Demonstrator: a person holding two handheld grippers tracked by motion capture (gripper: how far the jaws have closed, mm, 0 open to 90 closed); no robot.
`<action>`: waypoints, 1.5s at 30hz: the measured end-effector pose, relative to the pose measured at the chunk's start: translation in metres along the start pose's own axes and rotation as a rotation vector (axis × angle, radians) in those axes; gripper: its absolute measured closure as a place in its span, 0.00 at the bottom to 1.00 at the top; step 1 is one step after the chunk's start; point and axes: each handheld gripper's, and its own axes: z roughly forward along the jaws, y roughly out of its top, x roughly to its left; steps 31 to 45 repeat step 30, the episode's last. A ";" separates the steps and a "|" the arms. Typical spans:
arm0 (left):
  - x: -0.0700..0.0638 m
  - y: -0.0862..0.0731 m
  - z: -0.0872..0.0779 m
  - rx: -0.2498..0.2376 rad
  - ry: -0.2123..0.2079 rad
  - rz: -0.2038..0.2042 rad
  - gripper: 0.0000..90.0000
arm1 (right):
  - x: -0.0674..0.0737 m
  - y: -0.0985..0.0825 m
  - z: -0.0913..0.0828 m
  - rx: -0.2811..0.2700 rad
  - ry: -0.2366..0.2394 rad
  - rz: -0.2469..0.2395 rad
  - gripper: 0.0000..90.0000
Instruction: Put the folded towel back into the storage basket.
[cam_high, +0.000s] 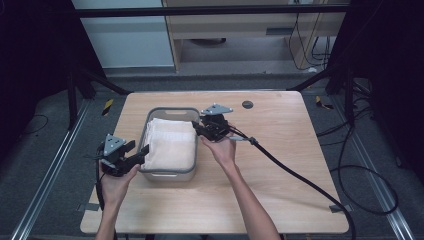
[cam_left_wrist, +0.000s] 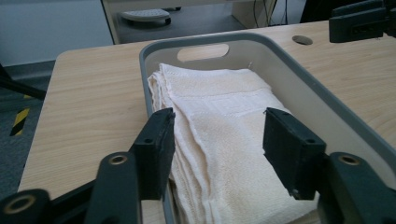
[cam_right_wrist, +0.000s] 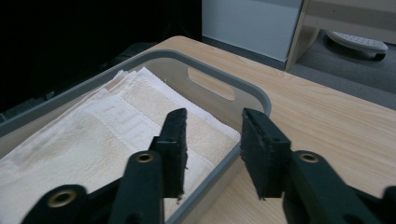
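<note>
One folded towel flat, lengthwise in basket; left gripper apart; right gripper apart

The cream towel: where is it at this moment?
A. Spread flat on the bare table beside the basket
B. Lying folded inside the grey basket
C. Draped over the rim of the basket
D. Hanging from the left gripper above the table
B: the cream towel lies folded inside the grey basket, below the rim, and neither gripper holds it.
</note>
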 end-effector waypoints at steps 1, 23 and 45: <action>-0.001 0.001 -0.001 -0.007 -0.005 0.002 0.46 | -0.001 0.000 -0.004 -0.001 0.001 0.001 0.63; -0.016 -0.015 -0.006 -0.002 -0.074 0.067 0.30 | -0.057 -0.061 -0.121 -0.029 -0.053 0.014 0.19; -0.019 -0.034 -0.021 -0.002 -0.073 0.103 0.29 | -0.075 -0.097 -0.155 -0.005 -0.052 0.058 0.16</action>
